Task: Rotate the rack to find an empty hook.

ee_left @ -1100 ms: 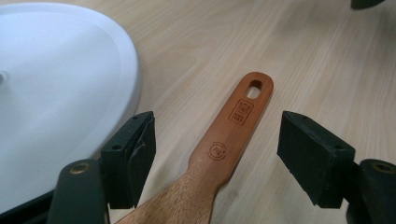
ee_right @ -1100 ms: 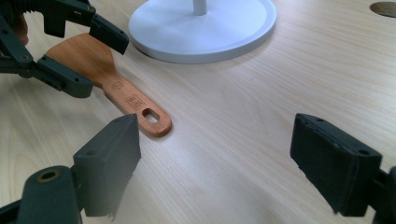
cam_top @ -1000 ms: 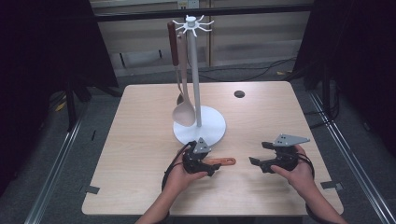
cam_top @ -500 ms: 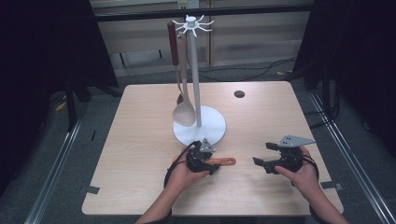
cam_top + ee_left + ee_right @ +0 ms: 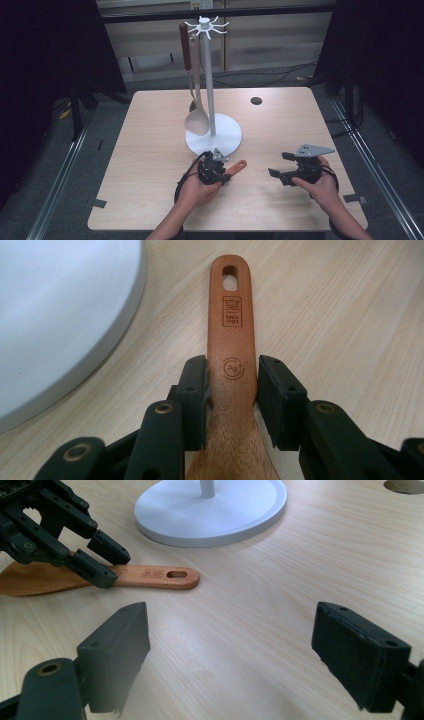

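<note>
Hanging at the left of the white utensil stand are a brown-handled utensil and a pale ladle, whose bowl dangles just above the stand's round base. That base sits on the wooden table, just beyond the left gripper and the wooden spatula.

The spatula lies flat on the table near its front edge, just in front of the base. Its long axis runs along the left gripper's line of sight; in the high view the handle end with the hanging hole points right and slightly away from the person. The left gripper's jaws have just been closing, and their pads now touch both sides of the handle.

Farther right, well apart from the spatula, the right gripper has its jaws spread wide over bare table, holding nothing. A small dark hole marks the far right of the tabletop.
</note>
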Action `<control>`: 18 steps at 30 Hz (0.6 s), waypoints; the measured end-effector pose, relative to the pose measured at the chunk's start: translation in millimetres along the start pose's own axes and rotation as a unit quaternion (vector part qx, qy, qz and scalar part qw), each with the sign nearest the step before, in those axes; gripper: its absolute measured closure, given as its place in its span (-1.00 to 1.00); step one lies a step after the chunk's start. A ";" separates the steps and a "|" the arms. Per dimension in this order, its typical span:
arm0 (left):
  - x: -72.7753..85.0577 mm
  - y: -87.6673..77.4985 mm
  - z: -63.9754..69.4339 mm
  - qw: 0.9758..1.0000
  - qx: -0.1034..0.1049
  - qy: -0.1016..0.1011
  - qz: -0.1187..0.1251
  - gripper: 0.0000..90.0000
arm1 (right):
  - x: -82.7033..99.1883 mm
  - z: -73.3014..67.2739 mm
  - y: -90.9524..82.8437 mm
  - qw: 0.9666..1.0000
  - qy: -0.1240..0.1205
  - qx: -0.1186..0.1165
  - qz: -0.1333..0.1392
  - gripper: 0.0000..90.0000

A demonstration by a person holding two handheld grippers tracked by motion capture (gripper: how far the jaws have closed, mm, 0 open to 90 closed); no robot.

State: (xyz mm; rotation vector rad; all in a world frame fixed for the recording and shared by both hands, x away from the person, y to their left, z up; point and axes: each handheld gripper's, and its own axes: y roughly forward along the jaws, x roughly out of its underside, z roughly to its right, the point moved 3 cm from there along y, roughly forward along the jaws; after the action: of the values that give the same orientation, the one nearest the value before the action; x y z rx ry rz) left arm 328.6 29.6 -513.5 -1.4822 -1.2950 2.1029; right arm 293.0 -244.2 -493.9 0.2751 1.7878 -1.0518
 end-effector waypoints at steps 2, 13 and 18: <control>0.5 -1.2 -2.1 1.000 0.008 0.009 -0.009 0.42 | -0.6 0.0 -0.4 1.000 0.000 -0.001 0.001 -0.65; -8.6 4.4 -0.3 0.998 0.000 0.044 -0.037 0.09 | -2.7 0.4 -2.4 1.000 0.001 0.000 0.005 -0.65; -17.1 7.2 1.5 0.997 -0.005 0.035 -0.067 0.10 | -2.9 0.8 -3.0 1.000 0.001 0.000 0.006 -0.65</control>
State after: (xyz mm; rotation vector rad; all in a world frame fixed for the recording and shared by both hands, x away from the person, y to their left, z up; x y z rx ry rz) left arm 336.9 13.8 -508.3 -1.4184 -1.3406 1.9466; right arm 293.1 -245.8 -490.0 0.2864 1.7860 -1.0442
